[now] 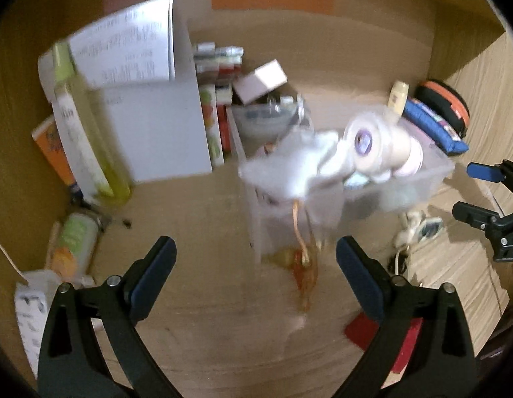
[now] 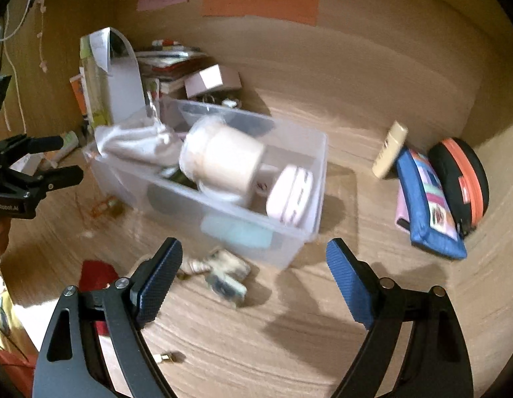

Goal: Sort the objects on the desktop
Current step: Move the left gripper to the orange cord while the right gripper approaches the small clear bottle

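Both grippers, left [image 1: 255, 258] and right [image 2: 253, 258], have fingers apart, empty, near the clear plastic bin [image 2: 289, 232] crammed with a cream jar [image 2: 223, 162] and white cloth [image 2: 133, 141].

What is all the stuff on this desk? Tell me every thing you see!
clear plastic bin: one, see-through, middle of the desk
cream jar: one, cream, lying in the bin
white cloth: one, white, draped over the bin's left end
pink case: one, pale pink, in the bin's right end
blue pouch: one, blue, right of the bin
round zip case: one, black with orange, behind the pouch
cream tube: one, cream, leaning by the pouch
sticky notes: three, pink, green, orange, on the back wall
left hand-held gripper: one, black with blue pads, open, empty
right hand-held gripper: one, black with blue pads, open, empty
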Action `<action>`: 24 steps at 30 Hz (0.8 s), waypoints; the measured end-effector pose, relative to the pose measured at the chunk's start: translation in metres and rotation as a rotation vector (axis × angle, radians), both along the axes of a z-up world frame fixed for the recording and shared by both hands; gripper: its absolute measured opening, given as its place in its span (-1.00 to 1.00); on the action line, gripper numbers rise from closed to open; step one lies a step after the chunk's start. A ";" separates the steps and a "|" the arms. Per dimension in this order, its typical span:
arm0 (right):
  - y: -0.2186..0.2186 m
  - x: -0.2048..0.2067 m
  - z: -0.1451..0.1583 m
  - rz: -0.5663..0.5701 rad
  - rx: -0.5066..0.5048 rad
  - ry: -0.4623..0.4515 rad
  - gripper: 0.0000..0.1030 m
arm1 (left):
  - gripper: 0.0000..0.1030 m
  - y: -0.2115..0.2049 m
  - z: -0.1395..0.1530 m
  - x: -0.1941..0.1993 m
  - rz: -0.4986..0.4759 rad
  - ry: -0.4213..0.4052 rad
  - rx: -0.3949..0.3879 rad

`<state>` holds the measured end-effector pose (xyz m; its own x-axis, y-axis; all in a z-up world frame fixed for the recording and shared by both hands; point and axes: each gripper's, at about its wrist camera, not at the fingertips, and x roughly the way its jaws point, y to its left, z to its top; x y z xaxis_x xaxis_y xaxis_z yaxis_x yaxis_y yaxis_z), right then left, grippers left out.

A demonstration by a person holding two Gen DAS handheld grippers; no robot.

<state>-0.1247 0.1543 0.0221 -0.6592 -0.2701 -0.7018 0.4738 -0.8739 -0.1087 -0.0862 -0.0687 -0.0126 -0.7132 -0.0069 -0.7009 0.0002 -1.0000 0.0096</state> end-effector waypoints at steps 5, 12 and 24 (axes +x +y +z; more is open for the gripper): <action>0.006 0.007 -0.022 0.020 0.003 -0.060 0.69 | 0.91 0.008 -0.021 0.000 -0.021 -0.057 0.000; 0.006 0.004 -0.045 0.060 0.004 -0.115 0.65 | 0.65 0.020 -0.035 -0.006 -0.040 -0.087 -0.029; -0.007 0.001 -0.049 0.120 -0.061 -0.139 0.35 | 0.23 0.021 -0.047 -0.025 -0.036 -0.172 0.014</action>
